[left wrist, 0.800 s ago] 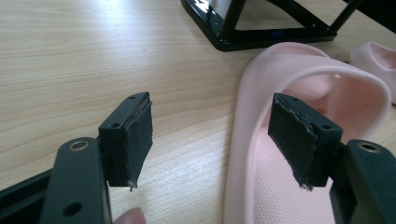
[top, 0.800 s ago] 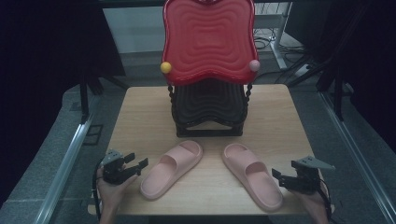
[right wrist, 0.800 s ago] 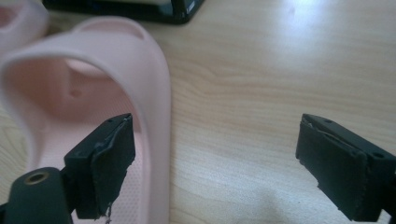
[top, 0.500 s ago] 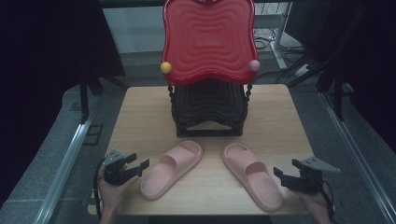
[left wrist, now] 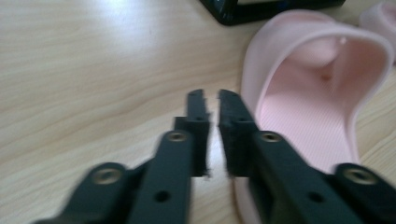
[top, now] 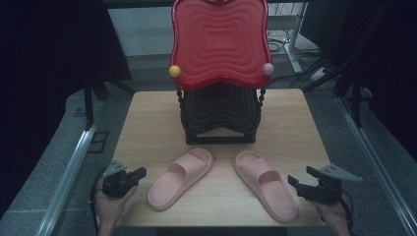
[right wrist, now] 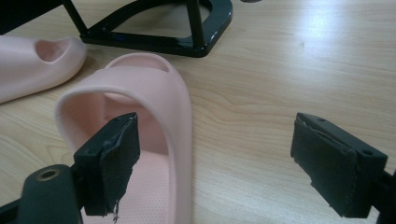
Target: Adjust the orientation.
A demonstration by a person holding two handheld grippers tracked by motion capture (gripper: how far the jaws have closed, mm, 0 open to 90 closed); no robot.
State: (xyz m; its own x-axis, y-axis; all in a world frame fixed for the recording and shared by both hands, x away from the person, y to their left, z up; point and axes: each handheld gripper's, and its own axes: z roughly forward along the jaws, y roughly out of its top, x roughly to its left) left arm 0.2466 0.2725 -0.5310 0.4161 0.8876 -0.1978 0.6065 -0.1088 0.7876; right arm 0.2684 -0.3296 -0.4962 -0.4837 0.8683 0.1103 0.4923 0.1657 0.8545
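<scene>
Left gripper [top: 129, 178] pinched together, right gripper [top: 304, 183] spread wide at lower right; slippers [top: 265, 184] look light, soft foam, so I'd grab the strap.

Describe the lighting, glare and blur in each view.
High view: dim overall, dark surroundings, the table evenly lit, both slippers sharp. Left gripper view: the left gripper is blurred, glare whitens the wood at the top, the left slipper is soft. Right gripper view: crisp wood grain, a glare patch at upper right, the right gripper slightly soft.
</scene>
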